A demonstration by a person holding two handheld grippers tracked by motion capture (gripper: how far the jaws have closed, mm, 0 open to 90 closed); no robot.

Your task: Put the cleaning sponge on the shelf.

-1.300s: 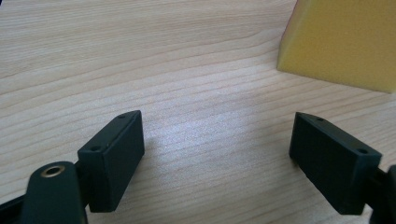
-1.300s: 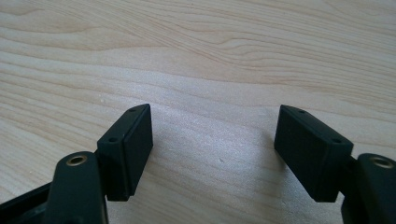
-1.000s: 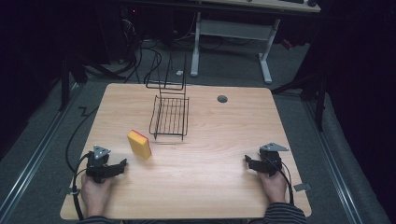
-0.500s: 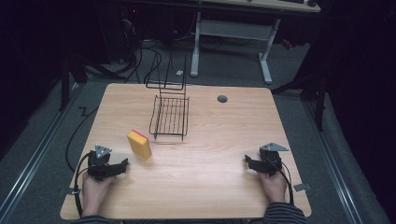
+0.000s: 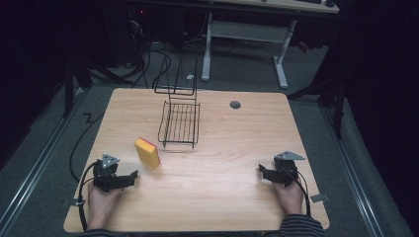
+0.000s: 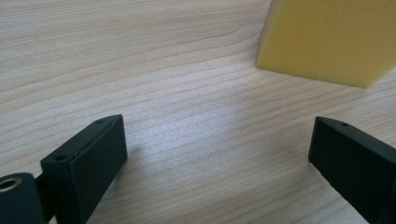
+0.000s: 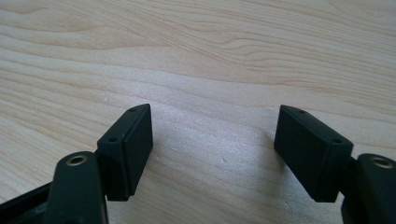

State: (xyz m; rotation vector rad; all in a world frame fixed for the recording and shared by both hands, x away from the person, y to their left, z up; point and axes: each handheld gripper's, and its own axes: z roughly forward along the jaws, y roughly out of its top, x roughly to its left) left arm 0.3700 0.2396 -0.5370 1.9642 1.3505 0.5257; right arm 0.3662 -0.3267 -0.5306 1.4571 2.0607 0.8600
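Observation:
A yellow sponge with a red upper edge point(image 5: 147, 152) lies on the wooden table point(image 5: 222, 148), left of centre. In the left gripper view the sponge point(image 6: 327, 39) is at the upper right, just ahead of the jaws. My left gripper point(image 5: 132, 177) rests on the table near the front left, below and left of the sponge, open with bare wood between its jaws point(image 6: 219, 154). My right gripper point(image 5: 262, 173) rests near the front right, open, with nothing but wood between its jaws point(image 7: 212, 140).
A black wire rack point(image 5: 179, 118) with an upright back stands at the table's middle rear, just beyond the sponge. A small grey grommet point(image 5: 235, 104) is set in the table's far side. Desk legs and cables sit on the floor behind.
My left gripper has edged slightly to the right, toward the sponge. The right gripper, sponge and rack have not moved.

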